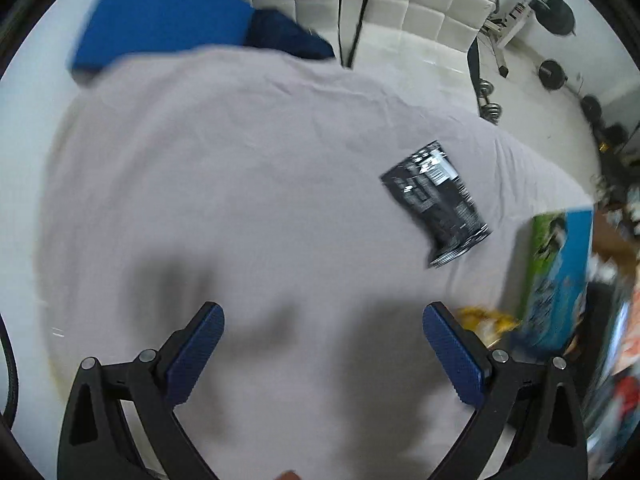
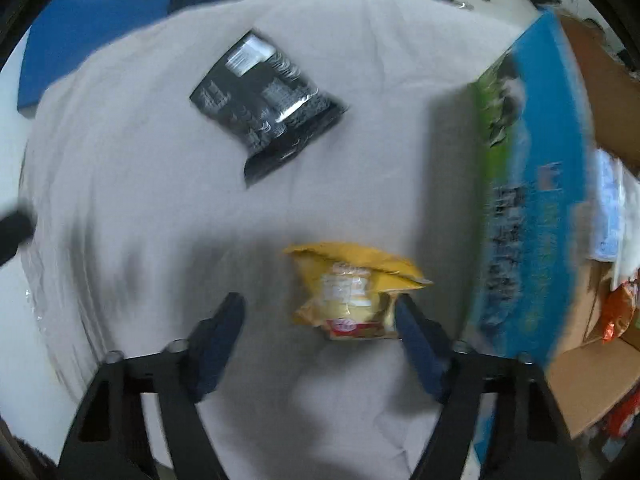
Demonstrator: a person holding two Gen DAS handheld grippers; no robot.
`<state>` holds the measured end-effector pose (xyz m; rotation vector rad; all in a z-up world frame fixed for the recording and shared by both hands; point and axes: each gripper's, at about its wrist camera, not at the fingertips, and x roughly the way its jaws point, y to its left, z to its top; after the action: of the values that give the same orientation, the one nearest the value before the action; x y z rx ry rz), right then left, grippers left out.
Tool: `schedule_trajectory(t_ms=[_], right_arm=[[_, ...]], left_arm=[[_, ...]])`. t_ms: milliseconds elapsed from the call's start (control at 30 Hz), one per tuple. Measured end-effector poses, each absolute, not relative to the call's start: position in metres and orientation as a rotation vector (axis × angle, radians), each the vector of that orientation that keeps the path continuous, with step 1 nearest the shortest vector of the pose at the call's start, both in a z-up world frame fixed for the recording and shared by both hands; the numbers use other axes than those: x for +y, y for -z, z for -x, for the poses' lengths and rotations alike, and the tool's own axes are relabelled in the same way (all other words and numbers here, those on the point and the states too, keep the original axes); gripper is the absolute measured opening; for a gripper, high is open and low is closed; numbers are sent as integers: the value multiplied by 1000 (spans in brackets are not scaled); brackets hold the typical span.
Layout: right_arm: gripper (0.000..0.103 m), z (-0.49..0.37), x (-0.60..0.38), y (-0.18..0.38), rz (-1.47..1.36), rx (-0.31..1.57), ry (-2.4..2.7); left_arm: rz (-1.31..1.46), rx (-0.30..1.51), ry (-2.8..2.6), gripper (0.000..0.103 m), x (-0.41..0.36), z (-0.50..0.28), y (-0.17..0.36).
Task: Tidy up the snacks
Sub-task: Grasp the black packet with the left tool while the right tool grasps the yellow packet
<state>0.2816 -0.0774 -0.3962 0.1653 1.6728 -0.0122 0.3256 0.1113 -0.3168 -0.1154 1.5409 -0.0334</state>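
Note:
A black snack packet (image 1: 436, 202) (image 2: 266, 106) lies flat on the pale cloth. A crumpled yellow snack bag (image 2: 352, 292) (image 1: 486, 320) lies nearer, beside a blue-and-green cardboard box (image 2: 528, 208) (image 1: 558, 280). My right gripper (image 2: 320, 312) is open just above the cloth; the yellow bag sits between its fingers, close to the right fingertip (image 2: 408, 316). My left gripper (image 1: 324, 320) is open over bare cloth, with the yellow bag just beyond its right fingertip (image 1: 440, 320). Both views are motion-blurred.
The box holds several snack packets (image 2: 618, 312) at the right edge. A blue cushion (image 1: 160, 16) (image 2: 88, 36) lies at the far left of the cloth. White quilted chairs (image 1: 420, 4) and dumbbell weights (image 1: 554, 74) stand beyond the table.

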Motion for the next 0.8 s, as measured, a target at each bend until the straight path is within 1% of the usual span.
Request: schedule_trajectory(t_ms=[100, 167, 233, 300, 400, 467, 533, 667, 733, 767, 800], right_arm=[[69, -284, -79, 411, -161, 1686, 75], [58, -286, -86, 421, -201, 1698, 105], [54, -288, -95, 426, -223, 1691, 136], [54, -288, -102, 430, -291, 1694, 146], [53, -289, -106, 434, -316, 1696, 161], [49, -289, -110, 436, -320, 1698, 176], [49, -289, -118, 440, -341, 1701, 184], [48, -295, -125, 444, -348, 1712, 187], [48, -296, -126, 446, -333, 1717, 182], [48, -294, -123, 446, -324, 1718, 177], [48, -293, -122, 447, -318, 1719, 172]], left_arm=[[202, 1626, 71, 102, 98, -354, 343], [228, 1669, 79, 102, 87, -371, 360], [269, 1703, 106, 102, 73, -388, 375], [267, 1731, 110, 102, 58, -401, 388], [245, 1797, 135, 102, 31, -418, 412], [224, 1826, 129, 102, 16, -426, 428], [182, 1849, 126, 102, 1, -431, 442], [78, 1842, 128, 101, -21, -433, 454], [39, 1801, 149, 94, -26, -431, 449], [17, 1780, 156, 85, -26, -429, 445], [-1, 1764, 161, 72, -26, -426, 443]])
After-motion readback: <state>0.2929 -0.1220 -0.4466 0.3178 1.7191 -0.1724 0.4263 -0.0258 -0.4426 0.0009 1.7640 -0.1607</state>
